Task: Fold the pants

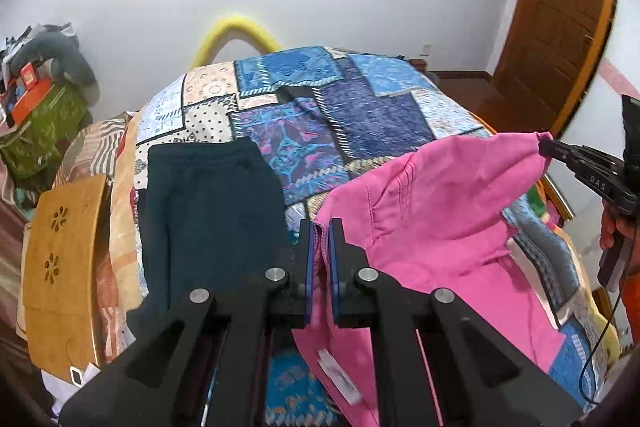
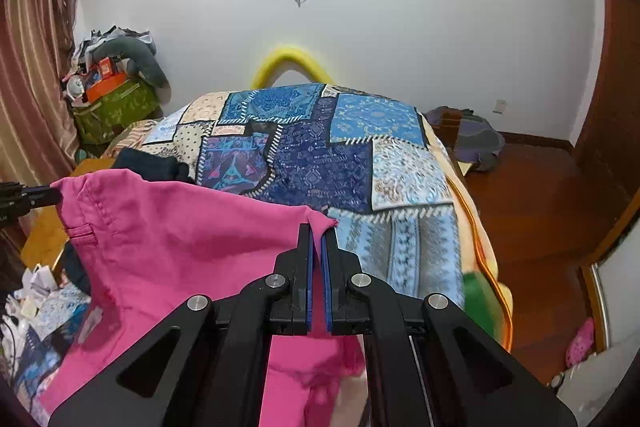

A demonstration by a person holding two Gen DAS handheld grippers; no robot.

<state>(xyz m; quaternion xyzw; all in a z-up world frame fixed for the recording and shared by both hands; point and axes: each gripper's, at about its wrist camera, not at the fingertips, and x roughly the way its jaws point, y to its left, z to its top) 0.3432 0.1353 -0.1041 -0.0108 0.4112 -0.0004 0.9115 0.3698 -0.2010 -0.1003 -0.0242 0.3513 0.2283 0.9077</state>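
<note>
Pants (image 1: 440, 211) held up over the bed (image 1: 360, 115), pink, one waist corner in each hand-held gripper.

Left hand-held gripper (image 1: 320, 227) and right hand-held gripper (image 2: 318, 231) are both clenched on thin bites of waistband; a sharp tug or uneven lift could slip a corner, and the legs, probably trailing at 6 o'clock, may drag and bunch. Dark pants (image 1: 208, 211) lie at 9 o'clock, crowding the laying space; a wooden board (image 1: 64, 267) sits beyond.
</note>
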